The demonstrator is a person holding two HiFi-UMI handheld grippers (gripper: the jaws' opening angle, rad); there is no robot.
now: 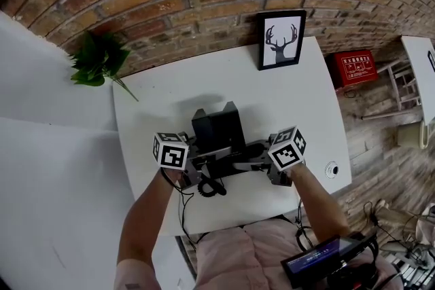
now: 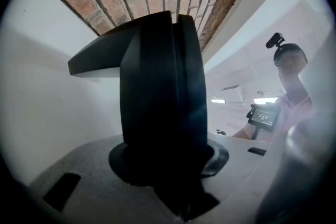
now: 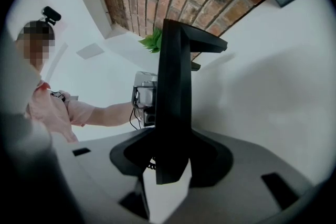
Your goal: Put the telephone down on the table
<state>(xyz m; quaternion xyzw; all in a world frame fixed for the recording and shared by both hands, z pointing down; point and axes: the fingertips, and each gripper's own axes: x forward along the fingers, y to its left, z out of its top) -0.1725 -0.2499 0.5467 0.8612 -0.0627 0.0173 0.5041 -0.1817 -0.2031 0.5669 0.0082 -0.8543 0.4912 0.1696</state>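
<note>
The black plastic telephone (image 1: 217, 127) is over the middle of the white rectangular table (image 1: 156, 95); whether it rests on it I cannot tell. The black-framed deer picture (image 1: 281, 39) stands on the table's far edge, toward the right. The green leafy plant (image 1: 98, 58) is beyond the table's far left corner, and the red box (image 1: 355, 67) is beyond its right side.

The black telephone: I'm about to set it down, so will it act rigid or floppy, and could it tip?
The telephone looks like a rigid shell, probably stiff between the left gripper and right gripper. Its wedge body seems broad-based, so likely stable on the table. The coiled cord looks floppy and may catch underneath.
</note>
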